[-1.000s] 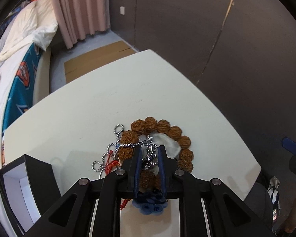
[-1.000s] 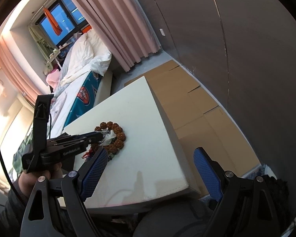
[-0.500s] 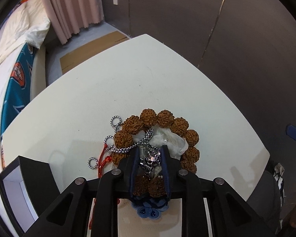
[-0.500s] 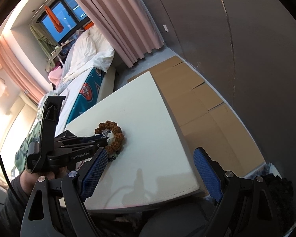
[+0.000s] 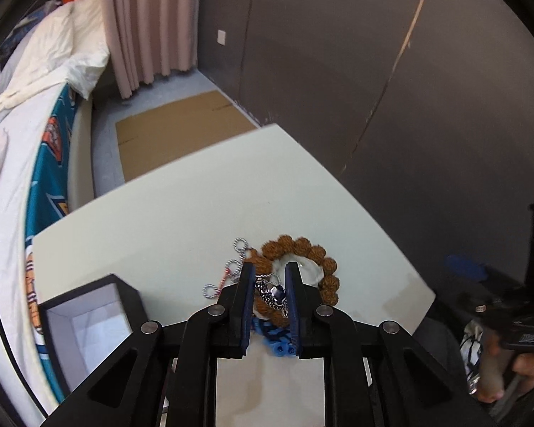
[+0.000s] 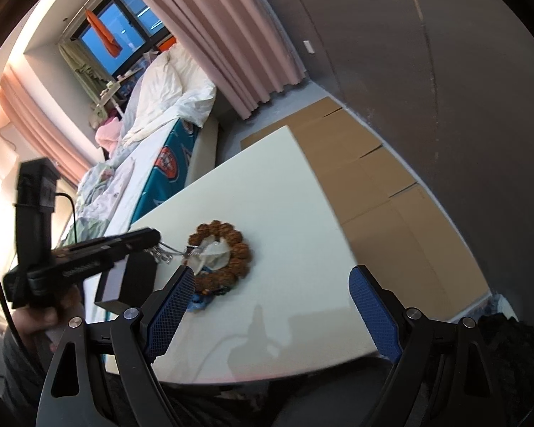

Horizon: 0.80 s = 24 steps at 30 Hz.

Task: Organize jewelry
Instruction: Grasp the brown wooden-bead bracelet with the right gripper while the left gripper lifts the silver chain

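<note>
your left gripper [image 5: 270,293] pinches a silver link chain [image 5: 272,293] above the knobbly brown bead ring [image 5: 302,263]; your right gripper [image 6: 272,311] gapes empty, closing slightly.

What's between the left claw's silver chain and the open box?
Nothing visible blocks it. The left claw holds the silver chain above the table; toward the open box lie only flat silver rings. The chain's far end reaches the bead bracelet and may snag.

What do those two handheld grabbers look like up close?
Both are black plastic frames with silver screws. The left gripper and right gripper each have two fingers lined with blue textured pads. In the right view, the left one shows white lettering and a black cable.
</note>
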Each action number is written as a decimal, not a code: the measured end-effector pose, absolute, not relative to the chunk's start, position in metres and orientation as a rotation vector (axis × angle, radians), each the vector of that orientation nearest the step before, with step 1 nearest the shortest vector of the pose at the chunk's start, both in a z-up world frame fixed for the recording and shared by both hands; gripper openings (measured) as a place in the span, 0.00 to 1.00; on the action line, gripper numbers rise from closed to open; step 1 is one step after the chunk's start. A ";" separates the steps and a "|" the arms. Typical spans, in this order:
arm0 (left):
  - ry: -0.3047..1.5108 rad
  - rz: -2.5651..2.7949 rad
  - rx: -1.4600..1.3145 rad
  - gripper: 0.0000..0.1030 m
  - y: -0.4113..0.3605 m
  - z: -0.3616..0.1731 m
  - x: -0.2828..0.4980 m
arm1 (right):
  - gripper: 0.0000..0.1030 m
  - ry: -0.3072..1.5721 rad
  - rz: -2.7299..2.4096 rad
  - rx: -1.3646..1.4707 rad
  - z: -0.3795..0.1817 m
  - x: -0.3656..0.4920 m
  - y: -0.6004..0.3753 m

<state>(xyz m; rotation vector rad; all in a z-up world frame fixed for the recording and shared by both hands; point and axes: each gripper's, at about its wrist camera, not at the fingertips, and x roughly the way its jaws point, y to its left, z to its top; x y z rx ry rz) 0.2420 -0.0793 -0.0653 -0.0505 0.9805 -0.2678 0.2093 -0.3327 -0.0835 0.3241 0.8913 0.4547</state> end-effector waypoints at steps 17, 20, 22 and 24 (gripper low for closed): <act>0.859 -0.151 -0.112 0.17 -0.013 -0.022 0.205 | 0.38 1.194 0.512 0.253 -0.137 0.276 -0.253; 0.846 -0.134 -0.126 0.17 -0.002 -0.019 0.198 | 0.33 1.213 0.494 0.208 -0.142 0.277 -0.245; 0.837 -0.125 -0.136 0.17 0.004 -0.016 0.194 | 0.22 1.224 0.492 0.188 -0.141 0.279 -0.242; 0.822 -0.117 -0.142 0.17 0.010 -0.011 0.188 | 0.21 1.226 0.491 0.210 -0.137 0.278 -0.244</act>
